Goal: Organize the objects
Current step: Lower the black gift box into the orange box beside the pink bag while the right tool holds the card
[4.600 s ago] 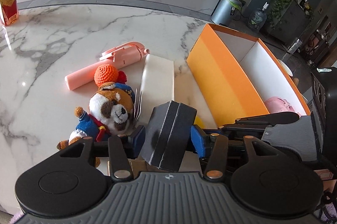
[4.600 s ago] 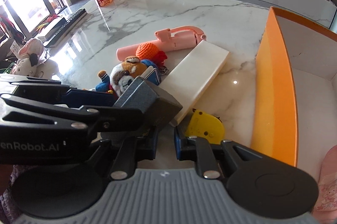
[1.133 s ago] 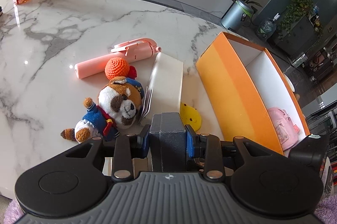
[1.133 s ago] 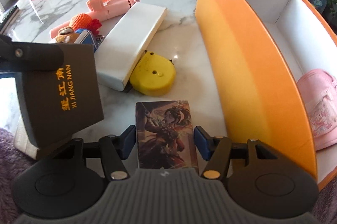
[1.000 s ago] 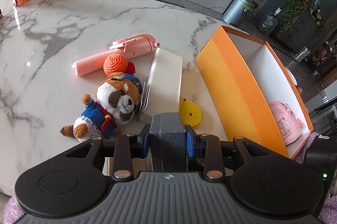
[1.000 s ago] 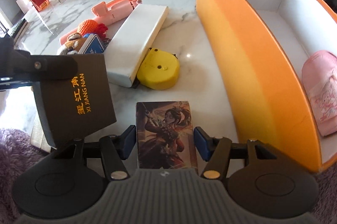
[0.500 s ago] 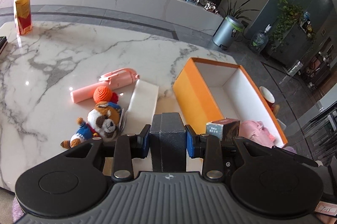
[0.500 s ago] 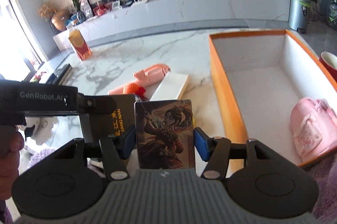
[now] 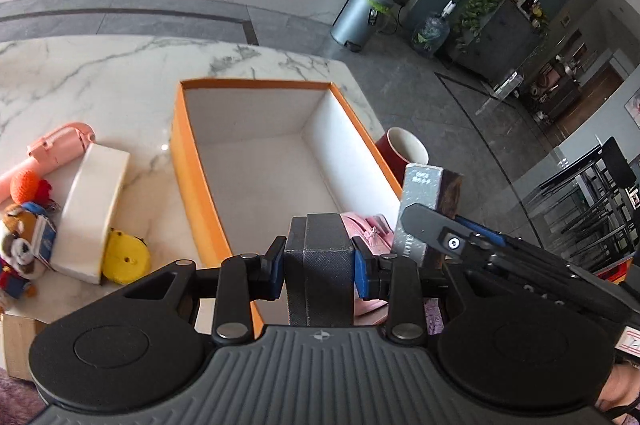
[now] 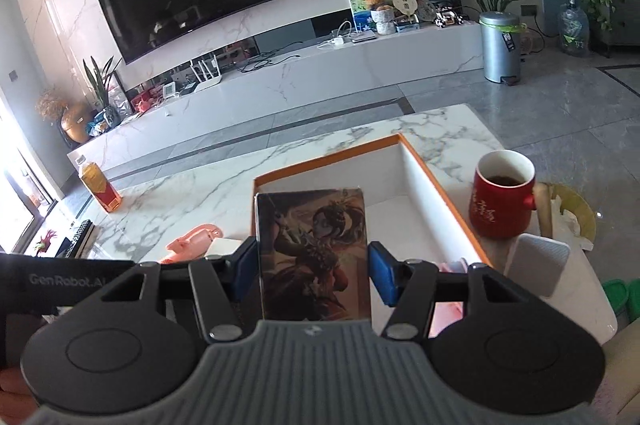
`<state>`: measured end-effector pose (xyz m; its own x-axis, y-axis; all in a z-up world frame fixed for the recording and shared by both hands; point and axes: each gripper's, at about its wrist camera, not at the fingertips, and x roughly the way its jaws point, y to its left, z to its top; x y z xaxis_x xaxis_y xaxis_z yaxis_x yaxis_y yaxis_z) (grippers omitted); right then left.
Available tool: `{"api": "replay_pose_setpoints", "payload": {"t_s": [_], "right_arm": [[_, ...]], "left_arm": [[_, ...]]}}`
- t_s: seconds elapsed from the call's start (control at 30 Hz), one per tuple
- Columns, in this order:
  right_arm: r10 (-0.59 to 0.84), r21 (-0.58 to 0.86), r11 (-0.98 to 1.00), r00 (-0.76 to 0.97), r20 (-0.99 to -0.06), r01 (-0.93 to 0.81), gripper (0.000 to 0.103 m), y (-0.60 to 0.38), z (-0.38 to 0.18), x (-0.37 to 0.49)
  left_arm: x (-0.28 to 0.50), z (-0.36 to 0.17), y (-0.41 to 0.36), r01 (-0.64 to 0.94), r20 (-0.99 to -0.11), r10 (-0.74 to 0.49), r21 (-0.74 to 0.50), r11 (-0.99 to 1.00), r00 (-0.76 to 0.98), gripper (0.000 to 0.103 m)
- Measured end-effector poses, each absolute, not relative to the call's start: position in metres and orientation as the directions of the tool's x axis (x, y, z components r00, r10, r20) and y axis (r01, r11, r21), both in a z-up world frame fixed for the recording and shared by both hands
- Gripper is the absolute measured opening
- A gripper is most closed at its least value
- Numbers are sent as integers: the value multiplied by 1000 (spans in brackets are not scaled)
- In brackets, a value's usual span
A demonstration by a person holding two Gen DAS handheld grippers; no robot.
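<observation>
**Both boxes up in the air, orange bin right below**

So we've got the left gripper (image 9: pixel 319 267) clamped on a dark grey textured box (image 9: pixel 319 265), held upright between the blue pads, hanging over the near end of the orange storage box (image 9: pixel 182 161). The right gripper (image 10: pixel 313 267) is squeezing an illustrated card box (image 10: pixel 313 253) with a game character on the front; from the left wrist view that same box sits at about 2 o'clock of ours, just beside it.

Inside the bin there's a pink pouch (image 9: pixel 366 229) at the near end, the rest of the white floor looks bare. Still out on the marble table (image 9: pixel 100 73), around 9 o'clock: pink handheld fan (image 9: pixel 56 145), white slab box (image 9: pixel 94 213), yellow tape measure (image 9: pixel 124 257), plush dog (image 9: pixel 16 245).

Our take on doing this well: lower one box at a time so the two grippers don't bump, aim toward 12 o'clock past the pouch, get the box low before letting go so it lands flat. Mind the red mug (image 10: pixel 502 201) with liquid, just outside the bin's right wall.
</observation>
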<state>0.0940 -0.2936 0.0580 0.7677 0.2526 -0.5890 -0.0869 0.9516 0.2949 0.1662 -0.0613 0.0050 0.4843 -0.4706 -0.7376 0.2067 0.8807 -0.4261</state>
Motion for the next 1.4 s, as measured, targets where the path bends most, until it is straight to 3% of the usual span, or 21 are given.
{"api": "replay_pose_setpoints", "payload": {"t_s": [0.4,0.73,0.9,1.03,1.13,1.33,1.4], "right_arm": [[256,334,941,734,-628,-43,60,-342,18,128],[265,360,933,723,-638,-25,60,-356,1,141],[267,365,931,718,-643,-19,60,-360,-3,144],[256,363,932,720,-644,-7,60,-363,-4,145],[255,365,931,722,-643,-3,60,-365,-3,145],[247,360,933,732,-635,-3,60,-366,0,141],[245,360,933,733,-634,0,60,-367,1,140]], "left_arm": [[220,-78,-121,92,-889,-361,-350,932,281,38],[241,-111,-125,-26,-889,-432,-440,897,151,39],[240,-112,-126,-40,-860,-490,-500,865,145,64],[232,-106,-124,-22,-836,-529,-537,843,147,75],[229,-104,-120,-4,-826,-543,-550,835,153,74],[223,-98,-120,41,-865,-474,-474,879,164,43],[223,-97,-116,7,-860,-478,-485,875,177,43]]}}
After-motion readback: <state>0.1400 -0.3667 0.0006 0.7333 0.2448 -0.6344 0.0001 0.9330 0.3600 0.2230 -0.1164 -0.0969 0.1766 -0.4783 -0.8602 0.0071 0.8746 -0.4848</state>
